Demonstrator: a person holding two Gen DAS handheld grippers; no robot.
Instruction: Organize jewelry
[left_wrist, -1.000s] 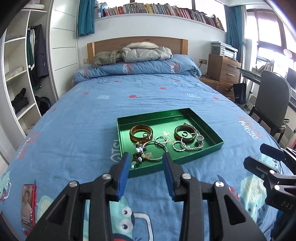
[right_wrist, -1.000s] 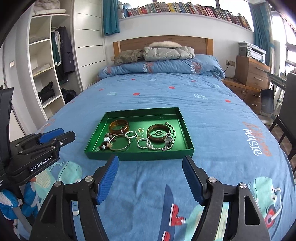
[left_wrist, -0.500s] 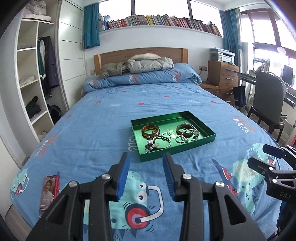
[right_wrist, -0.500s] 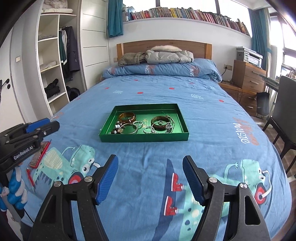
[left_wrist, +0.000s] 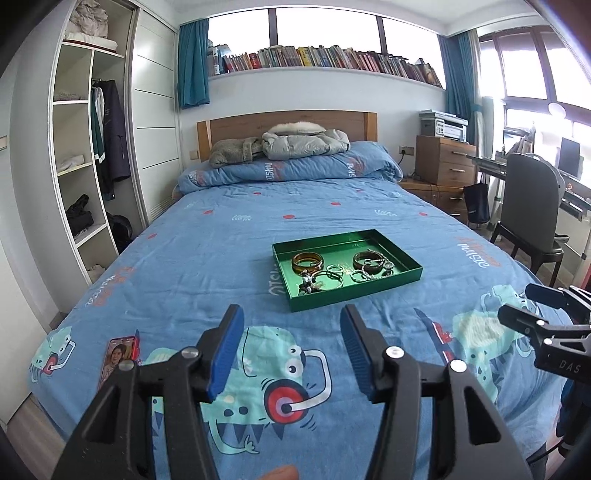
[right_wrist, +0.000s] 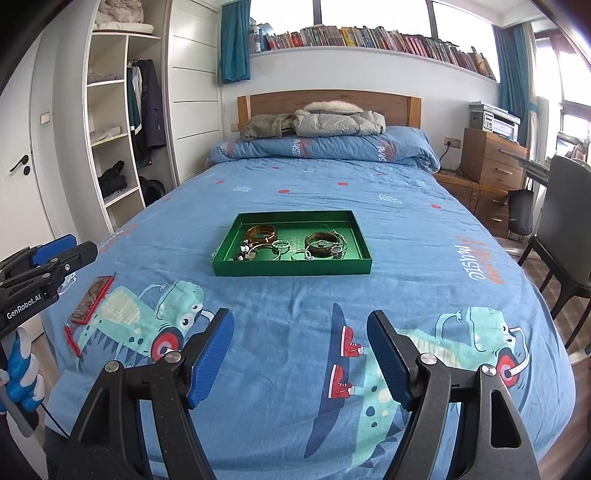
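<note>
A green tray (left_wrist: 406, 275) (right_wrist: 291, 266) lies on the blue bedspread in mid-bed. It holds two brown bangles (left_wrist: 307, 260) (right_wrist: 261, 232), several silver rings and chains (left_wrist: 369, 271) (right_wrist: 325, 247) and a beaded piece (left_wrist: 306, 286). My left gripper (left_wrist: 291, 317) is open and empty, well short of the tray near the foot of the bed. My right gripper (right_wrist: 299, 323) is open and empty, also well back from the tray. Each gripper shows at the edge of the other's view.
A red-cased phone (left_wrist: 120, 354) (right_wrist: 92, 299) lies on the bed at the near left. Wardrobe shelves (left_wrist: 81, 166) stand left of the bed. A grey chair (left_wrist: 532, 206) and wooden drawers (left_wrist: 443, 162) stand on the right. Jackets lie on the pillow (left_wrist: 288, 144).
Both grippers have pulled back and up from the tray toward the foot of the bed. The left gripper's jaws have opened wider. The tray's contents have not moved.
</note>
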